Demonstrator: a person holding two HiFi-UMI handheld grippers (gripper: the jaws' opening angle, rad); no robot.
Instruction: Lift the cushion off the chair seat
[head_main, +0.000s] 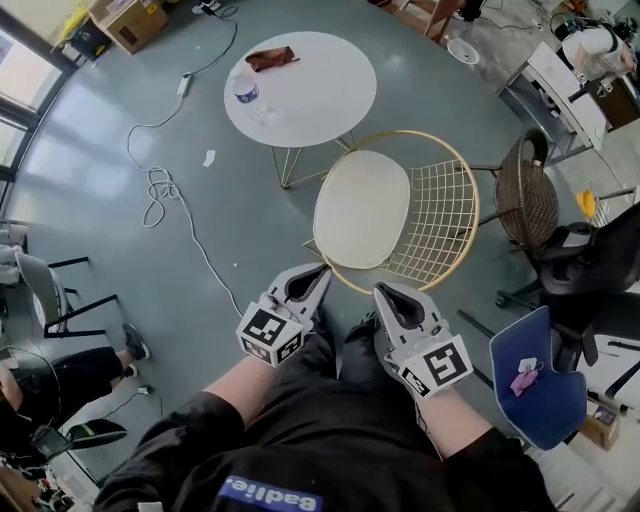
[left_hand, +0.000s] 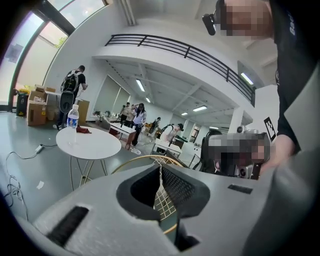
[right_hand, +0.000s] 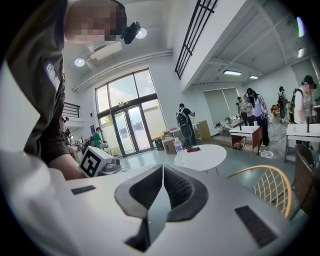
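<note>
Seen from above, a round white worktop (head_main: 310, 95) fills the upper centre, and a gold wire chair (head_main: 440, 215) stands just below and right of it, with the cream cushion (head_main: 362, 208) lying flat on its seat mid-frame. At lower centre, the left gripper (head_main: 318, 275) and right gripper (head_main: 385, 292) point side by side at the chair's near rim, short of the cushion, each with jaws clenched on nothing. A water bottle (head_main: 246, 90) and what may be a dark red cloth (head_main: 271, 58) sit at the worktop's upper left.
</note>
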